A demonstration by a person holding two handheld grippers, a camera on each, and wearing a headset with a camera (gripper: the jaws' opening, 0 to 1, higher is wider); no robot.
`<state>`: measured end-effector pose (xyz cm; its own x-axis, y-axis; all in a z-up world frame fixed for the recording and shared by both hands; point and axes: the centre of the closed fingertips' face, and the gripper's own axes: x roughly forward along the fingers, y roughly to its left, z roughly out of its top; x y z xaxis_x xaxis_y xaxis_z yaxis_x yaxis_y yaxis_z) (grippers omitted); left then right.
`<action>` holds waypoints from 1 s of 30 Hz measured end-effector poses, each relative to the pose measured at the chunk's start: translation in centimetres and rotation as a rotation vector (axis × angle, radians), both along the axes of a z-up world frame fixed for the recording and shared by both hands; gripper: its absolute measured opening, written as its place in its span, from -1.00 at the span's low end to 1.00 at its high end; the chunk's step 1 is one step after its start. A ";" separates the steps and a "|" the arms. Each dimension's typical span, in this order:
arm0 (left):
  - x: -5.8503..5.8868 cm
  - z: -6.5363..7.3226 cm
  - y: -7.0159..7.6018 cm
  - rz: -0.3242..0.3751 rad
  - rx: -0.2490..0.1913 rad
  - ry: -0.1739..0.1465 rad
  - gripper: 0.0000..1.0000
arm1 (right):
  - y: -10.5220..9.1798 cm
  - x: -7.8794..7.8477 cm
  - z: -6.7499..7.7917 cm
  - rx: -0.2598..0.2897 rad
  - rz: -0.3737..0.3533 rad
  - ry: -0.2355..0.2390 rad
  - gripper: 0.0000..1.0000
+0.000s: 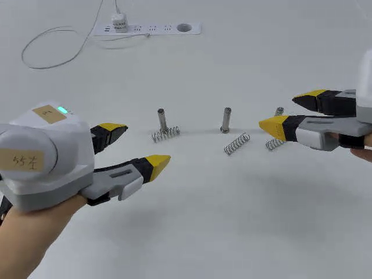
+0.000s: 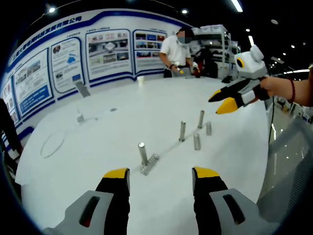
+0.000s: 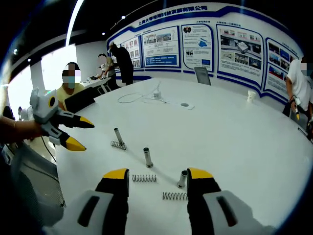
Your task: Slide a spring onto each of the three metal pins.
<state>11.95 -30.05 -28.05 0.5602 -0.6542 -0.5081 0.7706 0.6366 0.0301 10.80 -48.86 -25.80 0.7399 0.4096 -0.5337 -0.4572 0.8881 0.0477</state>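
In the head view the left gripper (image 1: 138,143) is held over the near left part of the white surface (image 1: 192,221), its jaws spread and gripping nothing; the right gripper (image 1: 283,111) is held over the right part, its jaws also spread and empty. Three metal pins stand upright in a row across the middle of the surface: the left pin (image 1: 162,120), the middle pin (image 1: 226,119) and the right pin (image 1: 279,110), which is partly hidden behind the right gripper; the springs all lie flat on the surface: the left spring (image 1: 165,134) at the foot of the left pin, the middle spring (image 1: 237,143) just beside the middle pin on its near side, the right spring (image 1: 274,144) under the right gripper; a power strip (image 1: 151,28) with a cable (image 1: 52,49) lies toward the far side. In the left gripper view the jaws stand apart, with the left pin (image 2: 143,152) and the left spring (image 2: 149,164) ahead between them; the right gripper (image 2: 217,105) hangs beyond the row. In the right gripper view the jaws stand apart; the right pin (image 3: 182,178) is close to one jaw tip, the right spring (image 3: 174,196) lies between the jaws, the middle spring (image 3: 144,178) lies near the other tip; the left gripper (image 3: 88,136) is beyond the left pin (image 3: 118,135).
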 end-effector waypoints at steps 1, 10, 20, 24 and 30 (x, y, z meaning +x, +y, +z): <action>0.1 -0.2 0.0 -0.007 0.009 0.001 0.04 | 0.1 -0.1 0.0 0.005 0.004 -0.006 -0.02; 1.6 -2.0 -0.3 -0.057 0.063 0.026 -0.16 | 0.7 -0.4 -0.5 0.038 0.015 -0.028 -0.01; 2.8 -4.0 -0.5 -0.117 0.124 0.034 -0.26 | 0.6 -1.0 -1.7 0.026 0.010 0.001 -0.02; 3.4 -4.7 -0.6 -0.131 0.134 0.039 -0.33 | 0.8 -1.2 -1.9 0.025 0.023 0.007 -0.02; 4.0 -5.3 -1.0 -0.154 0.145 0.039 -0.40 | 1.3 -1.3 -2.1 0.019 0.039 0.011 -0.01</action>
<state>15.91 -31.05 -33.38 0.4371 -0.6492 -0.6224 0.8609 0.5024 0.0806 9.49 -47.55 -27.94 0.7171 0.4483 -0.5337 -0.4909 0.8684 0.0698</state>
